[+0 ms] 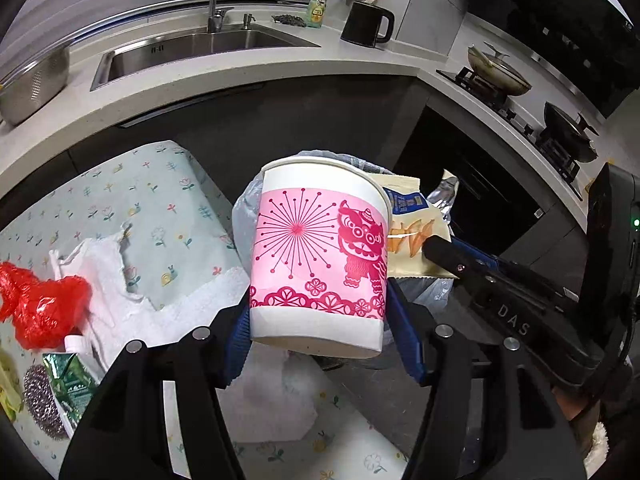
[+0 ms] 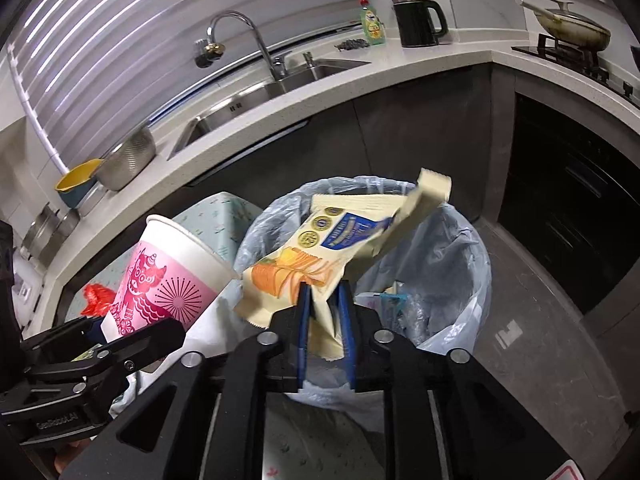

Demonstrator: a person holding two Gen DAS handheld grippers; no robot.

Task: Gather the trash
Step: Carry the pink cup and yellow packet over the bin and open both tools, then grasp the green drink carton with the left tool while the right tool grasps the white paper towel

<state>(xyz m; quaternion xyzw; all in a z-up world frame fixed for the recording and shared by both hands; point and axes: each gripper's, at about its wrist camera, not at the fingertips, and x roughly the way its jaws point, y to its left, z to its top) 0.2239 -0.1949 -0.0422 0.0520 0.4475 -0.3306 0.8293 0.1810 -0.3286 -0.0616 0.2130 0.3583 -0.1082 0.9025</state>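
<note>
Over the bin: bin [image 2: 460,248] lined with a bag
Left gripper [image 1: 320,312]: clamped on paper cup [image 1: 320,264], at nine o'clock of the wrapper
Right gripper [image 2: 325,304]: snack wrapper [image 2: 320,248] between its fingers, grip loose or tight, cannot tell

Sink [image 1: 192,46], kettle [image 1: 366,24], soap btl [image 1: 317,5]

The left gripper [image 1: 320,312] pointed steeply downward, its blue pads [image 1: 404,332] clamped on opposite sides of a held item. The right gripper [image 2: 325,300] angled downward just beside it, jaws narrowly parted, a thin item between the pads [image 2: 304,320].
</note>
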